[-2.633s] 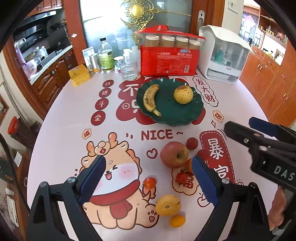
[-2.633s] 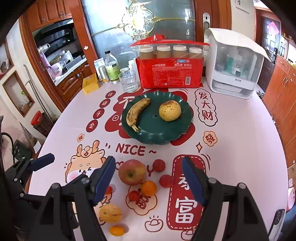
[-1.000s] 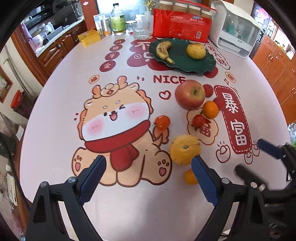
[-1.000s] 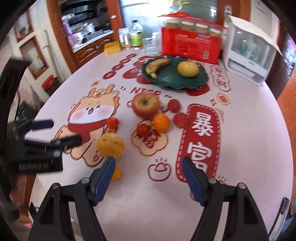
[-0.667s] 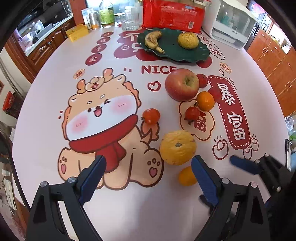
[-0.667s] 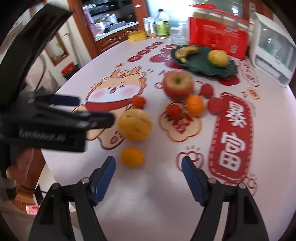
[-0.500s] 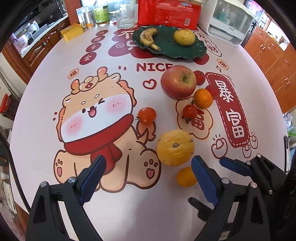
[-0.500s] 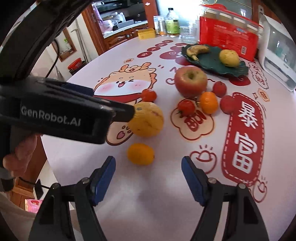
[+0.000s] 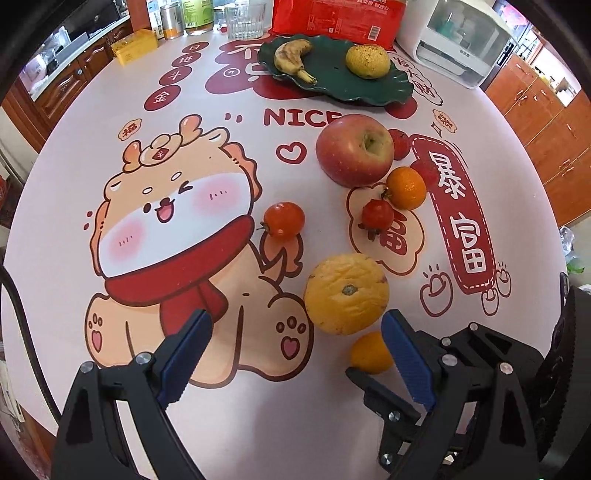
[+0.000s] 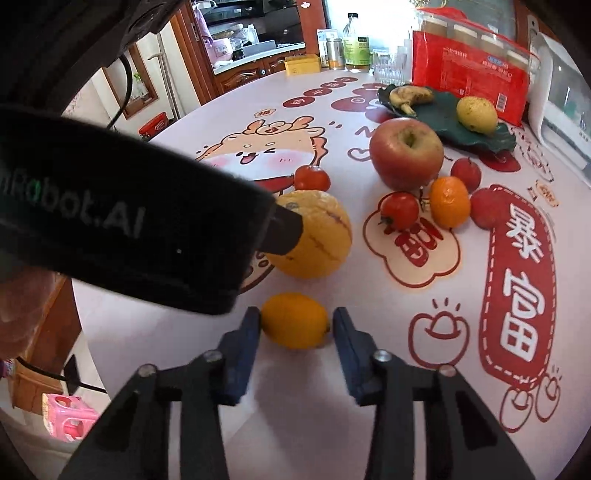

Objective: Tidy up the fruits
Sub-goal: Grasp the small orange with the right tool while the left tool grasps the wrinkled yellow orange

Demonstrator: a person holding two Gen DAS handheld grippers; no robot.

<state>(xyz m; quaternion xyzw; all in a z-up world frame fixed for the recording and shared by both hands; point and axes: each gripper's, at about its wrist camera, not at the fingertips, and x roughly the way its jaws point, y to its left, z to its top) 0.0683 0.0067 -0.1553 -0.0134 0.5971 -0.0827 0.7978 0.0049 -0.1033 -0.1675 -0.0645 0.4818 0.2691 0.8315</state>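
Observation:
A small orange fruit point(image 10: 295, 321) lies on the printed tablecloth near the front edge. My right gripper point(image 10: 295, 318) is closing on it, and both blue pads meet its sides. A wrinkled yellow citrus point(image 9: 345, 293) sits just behind it. My left gripper point(image 9: 295, 317) hovers open beside that citrus, holding nothing. Farther back lie a red apple point(image 9: 354, 149), a mandarin point(image 9: 406, 186) and two tomatoes point(image 9: 284, 219) point(image 9: 376, 216). The green plate point(image 9: 388, 96) holds a banana point(image 9: 293, 55) and a yellow fruit point(image 9: 367, 61).
Small red fruits point(image 9: 400, 144) lie beside the apple. At the back stand a red package point(image 9: 332, 16), a glass point(image 9: 245, 18), bottles point(image 10: 356, 44), a yellow box point(image 9: 135, 46) and a white appliance point(image 9: 461, 44). The left gripper's black body point(image 10: 147, 229) fills the left of the right wrist view.
Both grippers have come down toward the near fruits. The right jaws, wide apart half a second ago, have closed in on the small orange fruit. The left jaws stay wide.

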